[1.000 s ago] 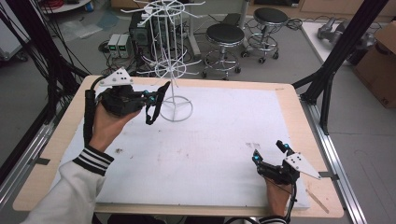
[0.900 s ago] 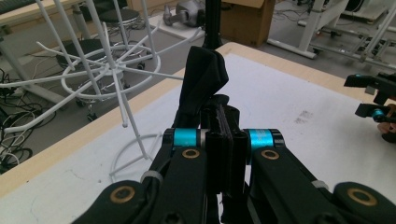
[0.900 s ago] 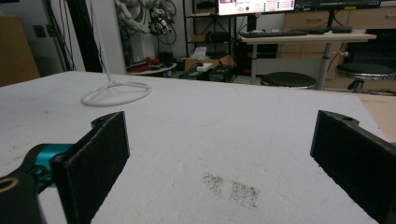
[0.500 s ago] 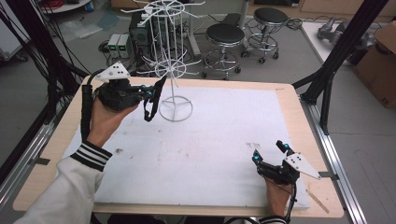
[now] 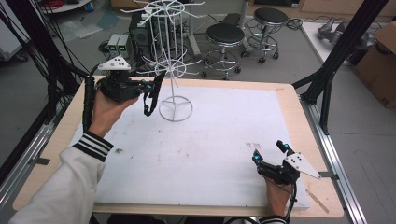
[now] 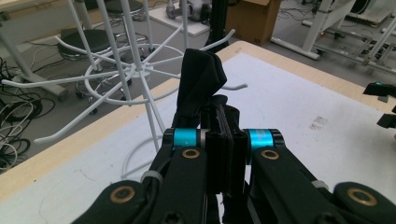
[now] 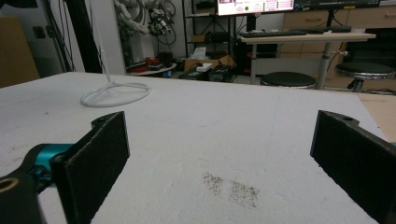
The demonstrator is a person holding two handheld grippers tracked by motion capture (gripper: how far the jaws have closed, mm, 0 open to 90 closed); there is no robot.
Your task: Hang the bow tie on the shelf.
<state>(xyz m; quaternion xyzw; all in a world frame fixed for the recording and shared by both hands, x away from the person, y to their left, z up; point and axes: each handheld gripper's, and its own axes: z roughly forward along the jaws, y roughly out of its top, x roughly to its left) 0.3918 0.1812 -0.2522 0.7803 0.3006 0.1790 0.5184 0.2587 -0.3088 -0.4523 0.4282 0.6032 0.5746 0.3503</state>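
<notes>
Item: black looped fabric strap (image 5: 148, 99), soft, narrow. Location: upper left of the high view, hanging from the left gripper (image 5: 150, 90), just left of the white wire display rack (image 5: 174, 77). Long axis near vertical in the high view, loose end pointing down toward the white foam board (image 5: 196, 140); whether it touches the rack's wire arms cannot be told. In the left gripper view the strap (image 6: 198, 84) rises up the middle of the frame, its folded end uppermost, close before a hooked wire arm (image 6: 233, 87) of the rack.

Left gripper: jaws pressed together on the strap, no gap between them in its own view.

Right gripper (image 5: 268, 153): lower right of the high view, low over the board near its front edge; jaws spread wide, nothing between them, bare board in the gap.

Change against the earlier frames: the left gripper and strap have moved toward the upper left, farther back over the board and higher against the rack; one second ago the strap hung beside the rack's ring base (image 5: 176, 111), now it hangs at the height of the lower wire arms. The right gripper has kept its place.

Edges and room: wide bare board across the centre of the high view, between the two grippers. Wooden table edge (image 5: 299, 116) borders the board at right. Black stools (image 5: 225, 35) stand on the floor behind, at top centre.
</notes>
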